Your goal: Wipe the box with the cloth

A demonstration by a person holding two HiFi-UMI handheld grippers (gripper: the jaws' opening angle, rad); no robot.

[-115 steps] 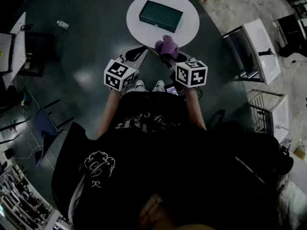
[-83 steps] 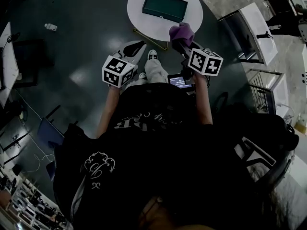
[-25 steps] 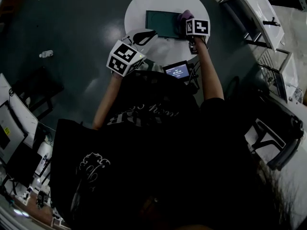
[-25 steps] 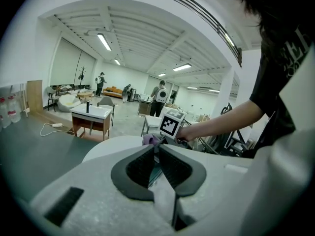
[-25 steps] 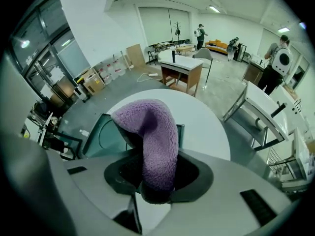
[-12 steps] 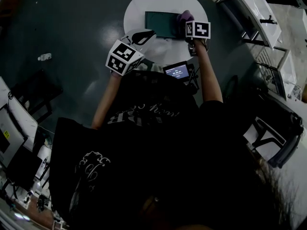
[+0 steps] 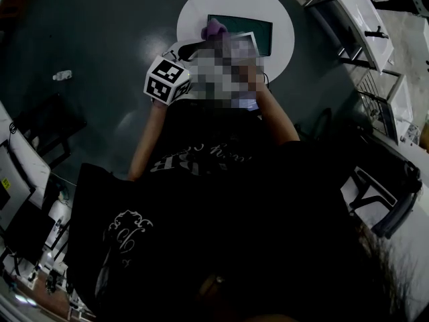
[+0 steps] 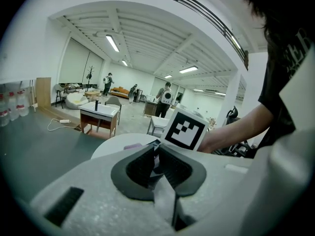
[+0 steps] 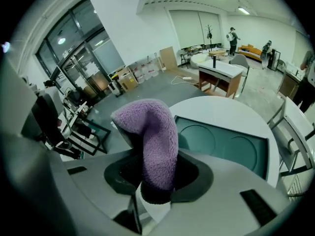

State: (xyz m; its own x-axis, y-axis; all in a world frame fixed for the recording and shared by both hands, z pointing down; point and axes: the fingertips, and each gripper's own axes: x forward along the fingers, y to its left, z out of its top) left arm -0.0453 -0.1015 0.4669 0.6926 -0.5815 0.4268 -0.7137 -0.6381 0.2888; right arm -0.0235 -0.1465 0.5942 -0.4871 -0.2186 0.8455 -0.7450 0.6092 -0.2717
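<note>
A flat teal box (image 7: 259, 27) lies on the round white table (image 7: 201, 5). In the right gripper view the box (image 9: 221, 146) shows two round recesses in its top. My right gripper (image 9: 143, 132) is shut on a purple fleece cloth (image 9: 153, 141), held over the box's near-left end. From the head view the cloth (image 7: 214, 27) sits at the box's left end, while a mosaic patch covers the right gripper itself. My left gripper (image 7: 190, 47) hovers at the table's near edge with its marker cube (image 7: 166, 79) behind; its jaws (image 8: 156, 144) are shut on nothing.
White desks and chairs (image 7: 365, 19) stand to the right of the table. A bottle (image 7: 62, 76) lies on the dark floor at left. A wooden-legged desk (image 9: 221, 73) and several people stand far back in the hall.
My right gripper has carried the cloth leftward across the box, from its right end to its left end. The left gripper has stayed by the table's near edge.
</note>
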